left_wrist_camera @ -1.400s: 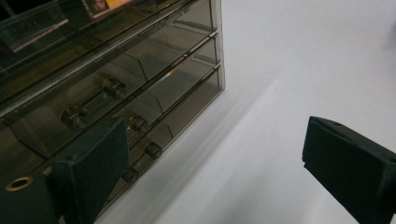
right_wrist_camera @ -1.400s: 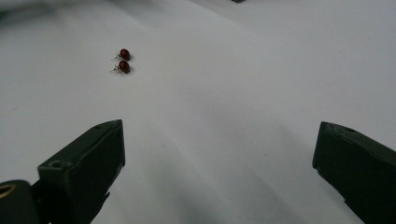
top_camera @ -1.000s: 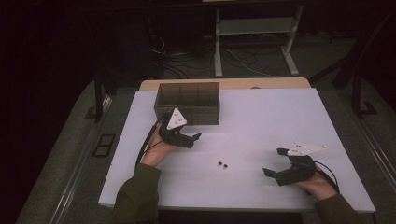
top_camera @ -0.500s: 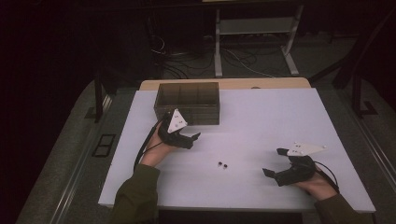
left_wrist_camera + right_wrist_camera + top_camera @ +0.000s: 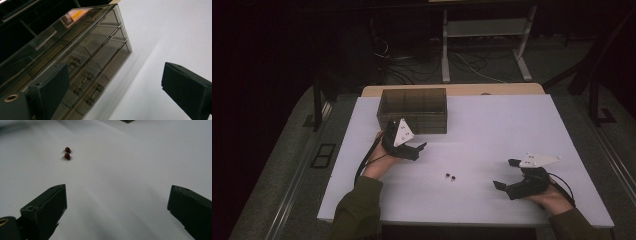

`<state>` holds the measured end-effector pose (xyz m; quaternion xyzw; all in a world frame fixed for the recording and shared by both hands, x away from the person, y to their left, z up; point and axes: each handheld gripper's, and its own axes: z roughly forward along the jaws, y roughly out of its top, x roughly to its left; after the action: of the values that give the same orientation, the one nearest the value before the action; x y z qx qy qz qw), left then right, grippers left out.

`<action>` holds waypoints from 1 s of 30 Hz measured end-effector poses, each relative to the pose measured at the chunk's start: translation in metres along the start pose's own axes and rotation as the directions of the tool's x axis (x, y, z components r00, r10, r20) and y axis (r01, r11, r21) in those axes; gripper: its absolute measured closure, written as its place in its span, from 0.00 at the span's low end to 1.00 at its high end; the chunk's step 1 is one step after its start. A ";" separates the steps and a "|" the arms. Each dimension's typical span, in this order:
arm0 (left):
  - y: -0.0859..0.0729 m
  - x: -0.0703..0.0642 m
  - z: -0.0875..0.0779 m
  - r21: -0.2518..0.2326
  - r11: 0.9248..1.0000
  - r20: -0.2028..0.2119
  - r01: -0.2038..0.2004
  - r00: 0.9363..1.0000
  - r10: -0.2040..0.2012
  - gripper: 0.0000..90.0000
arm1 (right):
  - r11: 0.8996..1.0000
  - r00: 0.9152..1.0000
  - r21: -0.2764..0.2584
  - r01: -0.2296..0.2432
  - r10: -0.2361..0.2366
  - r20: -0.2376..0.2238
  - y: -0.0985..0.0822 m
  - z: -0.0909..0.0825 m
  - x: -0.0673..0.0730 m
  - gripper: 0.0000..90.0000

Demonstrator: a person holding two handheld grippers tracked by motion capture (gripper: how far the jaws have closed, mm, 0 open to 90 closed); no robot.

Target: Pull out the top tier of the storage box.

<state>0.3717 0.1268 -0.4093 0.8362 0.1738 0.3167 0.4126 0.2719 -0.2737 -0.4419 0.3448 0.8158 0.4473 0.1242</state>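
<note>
A smoky see-through drawer box (image 5: 414,110) stands at the back of the white table (image 5: 492,125). In the left gripper view its three drawer fronts with small knobs (image 5: 86,76) face me. My left gripper (image 5: 417,150) is open just in front of the box's left part, with nothing between its jaws (image 5: 116,75). Two small dark red studs (image 5: 450,176) lie side by side mid-table, and they appear ahead and to the left in the right gripper view (image 5: 67,153). My right gripper (image 5: 504,174) is open near the front right, apart from the studs and empty (image 5: 117,195).
The table's front edge (image 5: 462,222) runs just under both forearms. Behind the table are a wooden ledge (image 5: 452,90), a metal stand (image 5: 484,30) and loose cables on the floor. Dark floor rails run along both sides.
My left gripper has turned a little in front of the drawer box. The right gripper and the two studs stay where they were.
</note>
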 end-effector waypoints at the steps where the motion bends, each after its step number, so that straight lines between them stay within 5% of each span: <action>1: 0.000 -0.001 0.000 0.001 1.000 -0.003 -0.008 1.000 0.008 0.08 | 1.000 1.000 0.000 0.000 0.000 0.000 0.000 0.000 0.000 0.02; 13: 0.001 -0.004 0.001 0.011 0.997 -0.038 -0.071 0.997 0.072 0.08 | 1.000 1.000 0.001 0.002 -0.002 0.000 0.000 0.000 0.000 0.02; 30: 0.004 -0.015 0.004 0.054 0.974 -0.087 -0.219 0.971 0.223 0.08 | 1.000 1.000 0.000 0.001 -0.001 0.001 0.000 0.000 0.000 0.02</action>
<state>0.3634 0.1145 -0.4138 0.8438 0.1054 0.3951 0.3476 0.2718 -0.2740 -0.4418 0.3446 0.8159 0.4472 0.1247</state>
